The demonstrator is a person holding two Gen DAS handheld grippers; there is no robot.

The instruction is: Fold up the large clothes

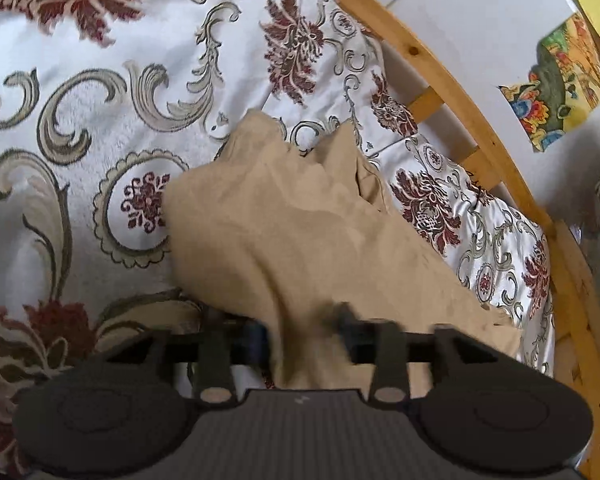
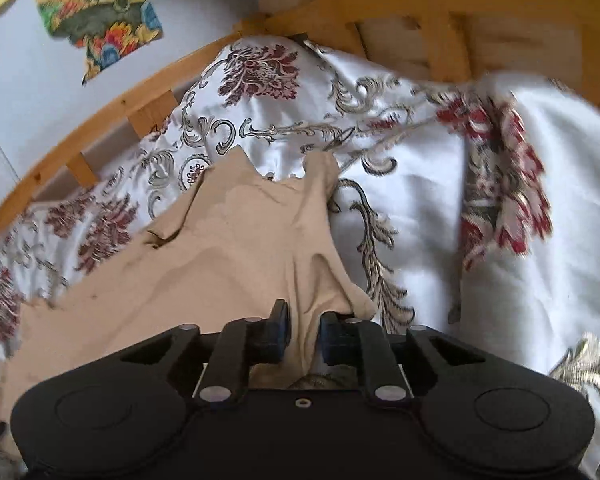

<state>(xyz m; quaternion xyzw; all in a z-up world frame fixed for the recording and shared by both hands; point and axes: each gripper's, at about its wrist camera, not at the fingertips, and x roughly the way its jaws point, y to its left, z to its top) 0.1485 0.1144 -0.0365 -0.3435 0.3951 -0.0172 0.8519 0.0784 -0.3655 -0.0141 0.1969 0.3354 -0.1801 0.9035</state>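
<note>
The garment [image 1: 300, 232] lies on the bedspread [image 1: 80, 120], occupying the centre and lower right of the left wrist frame. Its near edge passes between the fingers of the left gripper [image 1: 296, 336] at bottom centre. The bed rail [image 1: 440, 64] runs behind it from top centre to the right edge, with the wall [image 1: 480, 20] beyond. In the right wrist frame, the garment [image 2: 220, 248] extends from centre to lower left, entering the right gripper [image 2: 304, 336] at bottom centre; the bed rail [image 2: 100, 120] crosses the upper left.
</note>
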